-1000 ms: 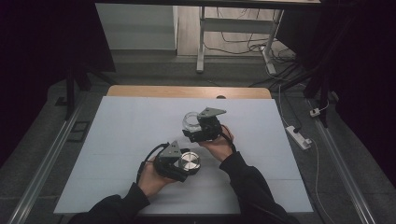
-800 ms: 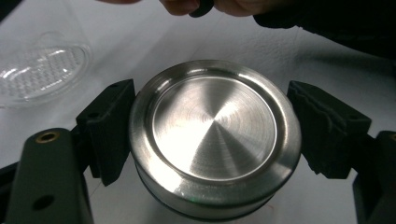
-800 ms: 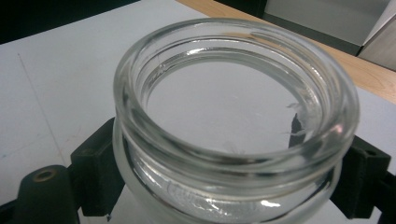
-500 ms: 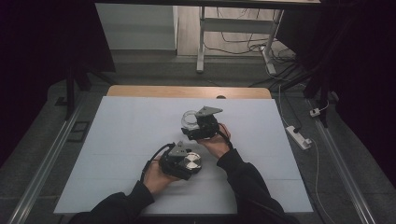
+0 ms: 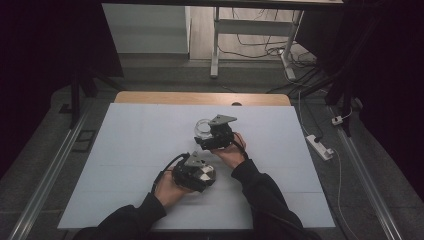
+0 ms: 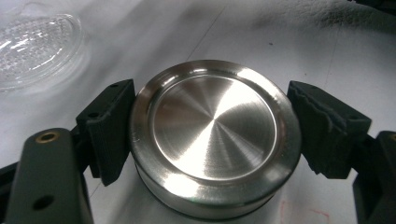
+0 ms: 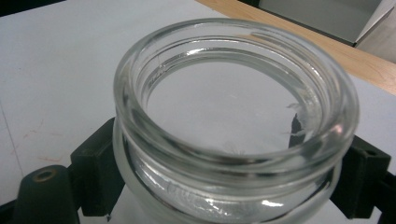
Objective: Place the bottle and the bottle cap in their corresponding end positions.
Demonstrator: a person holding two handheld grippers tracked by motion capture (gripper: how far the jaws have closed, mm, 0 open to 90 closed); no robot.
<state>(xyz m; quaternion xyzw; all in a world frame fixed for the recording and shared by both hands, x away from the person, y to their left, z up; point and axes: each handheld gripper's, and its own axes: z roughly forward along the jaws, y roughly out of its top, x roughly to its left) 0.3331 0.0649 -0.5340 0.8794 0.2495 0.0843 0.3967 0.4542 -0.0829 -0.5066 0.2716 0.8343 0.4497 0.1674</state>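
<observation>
We have the left gripper [image 5: 200, 172] clamped on a round steel lid [image 6: 214, 140], low over the near middle of the white table [image 5: 125, 150]. Its near edge is cut off in the left gripper view, and the high view shows little more than a bright disc. Our right gripper [image 5: 210, 136], just beyond and to the right, grips a clear glass jar [image 7: 233, 126] below its open rim. The jar's base is cut off, so we can't tell whether it touches the table.
</observation>
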